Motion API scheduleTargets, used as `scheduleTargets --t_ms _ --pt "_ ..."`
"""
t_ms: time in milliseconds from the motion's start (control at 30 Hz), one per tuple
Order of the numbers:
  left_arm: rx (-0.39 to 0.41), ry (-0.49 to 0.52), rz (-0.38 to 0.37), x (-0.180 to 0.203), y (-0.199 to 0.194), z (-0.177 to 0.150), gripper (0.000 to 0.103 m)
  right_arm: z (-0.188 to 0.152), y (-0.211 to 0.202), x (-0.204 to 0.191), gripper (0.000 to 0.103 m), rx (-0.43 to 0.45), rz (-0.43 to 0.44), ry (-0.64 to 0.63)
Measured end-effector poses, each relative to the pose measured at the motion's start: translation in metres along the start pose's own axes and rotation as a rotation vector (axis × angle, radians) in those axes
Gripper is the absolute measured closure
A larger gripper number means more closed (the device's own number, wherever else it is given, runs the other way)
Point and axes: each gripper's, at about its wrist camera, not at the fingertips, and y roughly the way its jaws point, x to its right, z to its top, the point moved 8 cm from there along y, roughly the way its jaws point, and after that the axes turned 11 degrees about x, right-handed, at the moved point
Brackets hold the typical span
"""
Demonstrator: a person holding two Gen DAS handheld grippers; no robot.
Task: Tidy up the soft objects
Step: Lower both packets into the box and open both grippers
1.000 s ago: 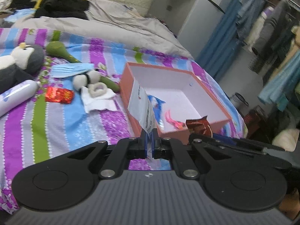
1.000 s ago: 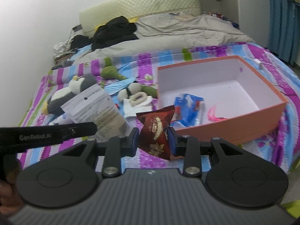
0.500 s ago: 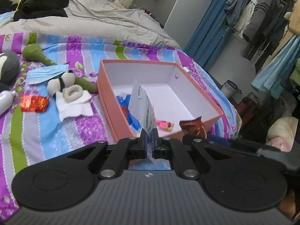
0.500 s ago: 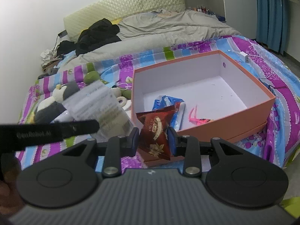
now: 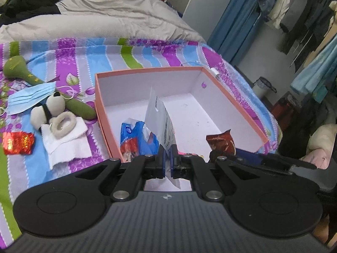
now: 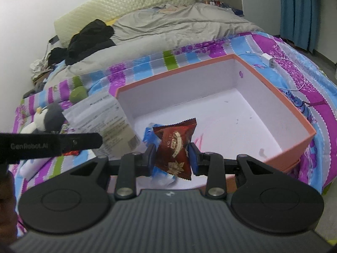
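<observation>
An open orange box [image 5: 101, 105] [image 6: 294, 113] with a white inside lies on the striped bedspread. My left gripper [image 5: 167, 158] is shut on a thin white printed sachet [image 5: 160, 118], held upright over the box's near left part. The same sachet [image 6: 101, 116] shows at the left of the right wrist view. My right gripper [image 6: 171, 156] is shut on a dark red snack packet [image 6: 174, 147], which hangs above the box's near edge. The red packet [image 5: 221, 142] also appears in the left wrist view. A blue packet [image 5: 132, 135] and something pink lie inside the box.
Left of the box lie a small panda toy [image 5: 47, 107], a white hair tie on a folded white cloth [image 5: 65, 141], a blue face mask [image 5: 29, 97], a green soft toy [image 5: 16, 69] and a red foil packet [image 5: 18, 143]. A penguin plush [image 6: 45, 118] sits further left. Grey duvet [image 5: 105, 21] behind.
Both grippers have moved toward the box with their packets and now hang over its near part. The box looks larger and more central in both views.
</observation>
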Motion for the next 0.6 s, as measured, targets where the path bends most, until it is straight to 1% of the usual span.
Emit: scheduleTargets --t_ms 200,433,467,500,533,600 --pt "-0.072 0.018 0.004 -0.004 0.049 0.007 0.098 -0.002 0.03 0.017 0.066 -0.044 -0.019 0.024" --pt "-0.111 0.01 -0.008 -0.007 0.081 0.008 0.097 -0.006 0.048 0.029 0.063 -0.074 -0.021 0.047" --pt "-0.111 0.011 -0.01 -0.007 0.083 0.007 0.09 -0.006 0.049 0.03 0.061 -0.078 -0.023 0.049" --pt "-0.108 0.017 -0.015 -0.006 0.084 0.008 0.076 -0.006 0.05 0.03 0.054 -0.084 -0.026 0.053" --pt "-0.111 0.023 -0.015 -0.006 0.085 0.008 0.062 -0.006 0.05 0.03 0.051 -0.088 -0.024 0.057" --pt "-0.119 0.029 -0.004 -0.006 0.086 0.008 0.061 -0.005 0.047 0.03 0.051 -0.081 -0.022 0.058"
